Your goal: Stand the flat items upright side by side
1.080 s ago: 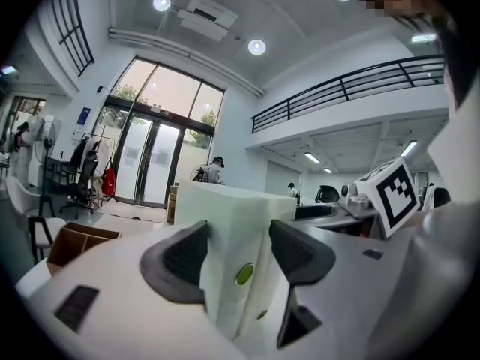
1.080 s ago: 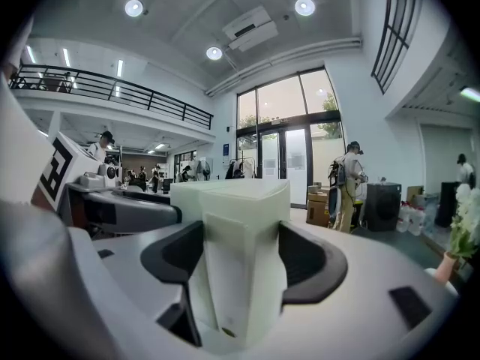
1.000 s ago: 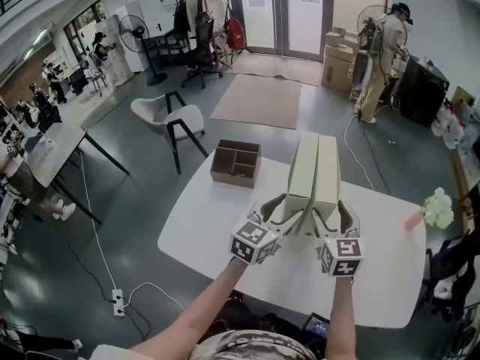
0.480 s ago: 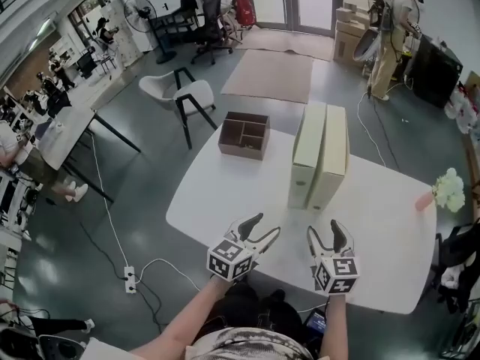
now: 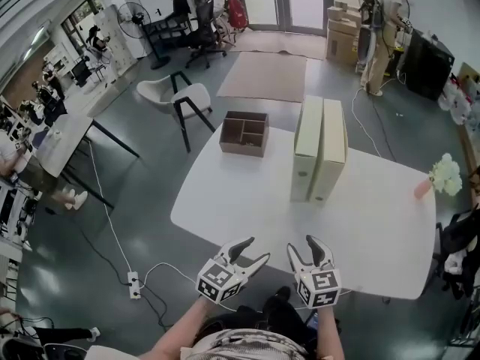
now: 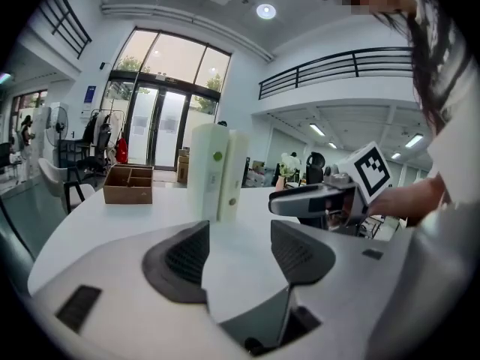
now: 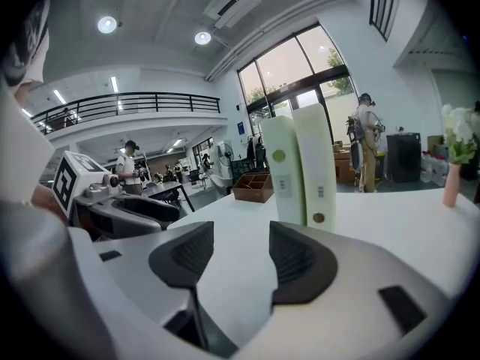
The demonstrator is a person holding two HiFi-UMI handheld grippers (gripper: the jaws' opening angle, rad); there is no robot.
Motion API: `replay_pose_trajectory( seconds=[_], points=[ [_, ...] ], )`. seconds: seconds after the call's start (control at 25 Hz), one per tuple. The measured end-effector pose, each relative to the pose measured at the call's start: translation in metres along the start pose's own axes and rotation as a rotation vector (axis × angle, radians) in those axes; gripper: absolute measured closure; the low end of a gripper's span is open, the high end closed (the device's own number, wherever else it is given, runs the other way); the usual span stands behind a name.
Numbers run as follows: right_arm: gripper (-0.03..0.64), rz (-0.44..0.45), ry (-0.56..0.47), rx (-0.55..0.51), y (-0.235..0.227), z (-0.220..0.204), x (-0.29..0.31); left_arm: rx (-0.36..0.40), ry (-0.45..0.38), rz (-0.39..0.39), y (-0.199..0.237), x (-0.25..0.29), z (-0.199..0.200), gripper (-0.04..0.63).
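Two pale cream binders (image 5: pixel 320 149) stand upright side by side, touching, on the white table (image 5: pixel 225 208). They also rise ahead in the left gripper view (image 6: pixel 217 172) and the right gripper view (image 7: pixel 298 173). My left gripper (image 5: pixel 251 250) and right gripper (image 5: pixel 301 248) hover over the table's near edge, well short of the binders. Both are open with nothing between the jaws. The right gripper's jaws have just been closing partway, empty.
A brown divided box (image 5: pixel 244 133) sits at the table's far left corner. A pink vase with white flowers (image 5: pixel 439 180) stands at the right edge. A white chair (image 5: pixel 180 100) is beyond the table; a person (image 5: pixel 382 28) stands far back right.
Both grippers let go of the standing binders and drew back toward me to the near edge of the table. The binders stay upright where they were left.
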State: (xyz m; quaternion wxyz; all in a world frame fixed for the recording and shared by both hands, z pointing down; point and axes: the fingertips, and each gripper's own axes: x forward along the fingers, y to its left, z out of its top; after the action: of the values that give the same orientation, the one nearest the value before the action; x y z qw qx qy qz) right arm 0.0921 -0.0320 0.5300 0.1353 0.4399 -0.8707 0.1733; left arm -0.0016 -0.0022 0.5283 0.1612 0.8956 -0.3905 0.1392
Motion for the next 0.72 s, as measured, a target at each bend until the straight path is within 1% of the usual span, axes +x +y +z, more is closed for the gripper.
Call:
replay_pose_trajectory(
  seconds=[0.12, 0.2, 0.32, 0.52, 0.72],
  points=[
    [0.398, -0.004, -0.006, 0.001, 0.026, -0.003, -0.009, 0.004, -0.018, -0.030, -0.007, -0.021, -0.002, 0.357],
    [0.400, -0.018, -0.008, -0.005, 0.043, -0.007, -0.017, 0.016, -0.025, -0.049, -0.012, -0.037, -0.007, 0.372],
    [0.424, -0.047, -0.018, -0.005, 0.068, -0.011, -0.030, 0.028, -0.042, -0.073, -0.016, -0.061, -0.013, 0.394],
    [0.457, -0.085, -0.047, 0.005, 0.110, -0.018, -0.056, 0.041, -0.101, -0.075, -0.024, -0.103, -0.013, 0.447],
    [0.507, -0.106, -0.071, 0.005, 0.143, -0.024, -0.076, 0.052, -0.105, -0.091, -0.037, -0.133, -0.023, 0.459]
  ],
)
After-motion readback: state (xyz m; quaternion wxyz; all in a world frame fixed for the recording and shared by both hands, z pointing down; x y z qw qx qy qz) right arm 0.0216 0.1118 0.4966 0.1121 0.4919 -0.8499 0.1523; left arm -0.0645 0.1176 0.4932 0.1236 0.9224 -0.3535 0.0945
